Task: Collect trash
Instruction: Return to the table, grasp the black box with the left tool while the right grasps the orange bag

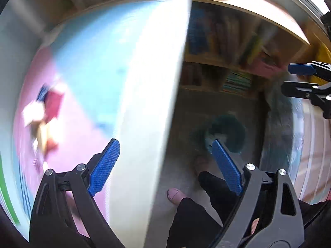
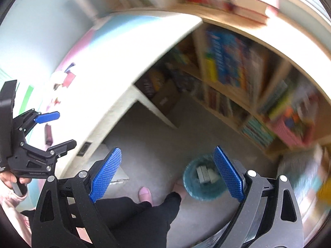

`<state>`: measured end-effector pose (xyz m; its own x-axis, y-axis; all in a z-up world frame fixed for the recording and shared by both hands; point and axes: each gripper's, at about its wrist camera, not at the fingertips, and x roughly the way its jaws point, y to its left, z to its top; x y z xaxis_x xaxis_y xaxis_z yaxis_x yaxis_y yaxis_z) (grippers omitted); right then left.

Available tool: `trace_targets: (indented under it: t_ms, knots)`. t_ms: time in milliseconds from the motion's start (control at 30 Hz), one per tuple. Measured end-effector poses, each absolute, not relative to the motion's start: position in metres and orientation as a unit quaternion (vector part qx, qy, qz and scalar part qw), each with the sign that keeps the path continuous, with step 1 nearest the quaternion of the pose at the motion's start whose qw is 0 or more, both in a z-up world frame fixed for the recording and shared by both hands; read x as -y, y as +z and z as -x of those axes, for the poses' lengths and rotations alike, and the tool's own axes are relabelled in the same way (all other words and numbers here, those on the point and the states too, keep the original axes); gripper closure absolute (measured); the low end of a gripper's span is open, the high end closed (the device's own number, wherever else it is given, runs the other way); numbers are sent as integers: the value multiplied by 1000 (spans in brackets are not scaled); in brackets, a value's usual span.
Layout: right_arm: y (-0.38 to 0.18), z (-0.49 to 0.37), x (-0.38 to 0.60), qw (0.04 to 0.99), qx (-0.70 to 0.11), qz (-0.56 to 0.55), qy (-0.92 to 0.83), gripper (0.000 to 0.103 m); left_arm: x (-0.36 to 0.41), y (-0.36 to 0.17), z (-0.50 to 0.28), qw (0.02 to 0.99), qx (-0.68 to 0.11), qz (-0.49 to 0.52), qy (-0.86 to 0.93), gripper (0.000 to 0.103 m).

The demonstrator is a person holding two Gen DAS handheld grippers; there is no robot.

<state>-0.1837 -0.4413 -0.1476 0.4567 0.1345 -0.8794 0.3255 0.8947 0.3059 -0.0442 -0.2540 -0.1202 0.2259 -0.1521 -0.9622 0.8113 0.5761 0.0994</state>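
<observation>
The left gripper (image 1: pixel 165 165) is hovering above the desk's edge with its blue pads spread wide and nothing between them; in the right wrist view it shows at the far left (image 2: pixel 54 129), held in a bare hand (image 2: pixel 8 179), jaws likewise apart. The right gripper (image 2: pixel 167 171) is pointing down toward the floor, its fingers also standing wide open and empty; in the left wrist view its tips are poking in from the right edge (image 1: pixel 289 78).

The desk (image 1: pixel 140 103) is running as a white slab with a pink and blue mat, its long edge (image 2: pixel 128 86) dropping off to grey carpet (image 2: pixel 149 144). Open floor is lying between the desk's leg and the bookshelf (image 2: pixel 238 72), which is bounding the right side. The person's feet in pink slippers (image 2: pixel 144 193) are standing on that carpet, dark trouser legs above them.

Scraps of trash (image 1: pixel 43 113), red, white and tan, heavily blurred, are lying on the mat well to the left of the left gripper's fingers and apart from them. The blue-lined waste bin (image 2: pixel 198 181) is sitting on the floor just beside one foot, partly hidden behind the right gripper's right pad (image 2: pixel 227 175), with pale pieces inside; in the left wrist view it is smeared by motion (image 1: pixel 225 132).
</observation>
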Motion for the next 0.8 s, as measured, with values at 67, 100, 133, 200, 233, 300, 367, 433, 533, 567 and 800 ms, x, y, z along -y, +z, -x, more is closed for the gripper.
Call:
trace_targets:
  t_ms: [67,100,133,200,233,300,367,433,533,567,800]
  knots:
    - [-141,158,430,830,-523,-194,-22,13,232,-116,31,733,-535,-295,-301,15]
    - [-138,146,423,832,-525,-181,-5,13,221,-114,26,740,-540,-285,-283,15]
    - [-134,133,414,834,-526,-164,16,13,210,-113,20,746,-544,-275,-266,15]
    - [-128,109,396,837,-528,-132,50,13,186,-110,9,759,-553,-257,-229,15]
    - [-125,98,387,838,-529,-118,66,13,172,-110,4,764,-559,-246,-210,14]
    - [-120,76,367,838,-529,-90,101,13,151,-108,-3,771,-568,-225,-180,14]
    - [-116,57,344,837,-527,-61,132,13,129,-107,-10,778,-574,-208,-150,14]
    - [-113,40,322,836,-526,-34,154,13,113,-107,-13,782,-580,-190,-128,14]
    - [-110,19,289,831,-525,-4,183,13,86,-108,-16,784,-588,-167,-104,14]
    - [-108,11,276,829,-523,8,196,13,78,-108,-19,785,-591,-158,-98,14]
    - [-107,-30,205,816,-516,87,246,13,47,-117,-25,778,-611,-111,-93,14]
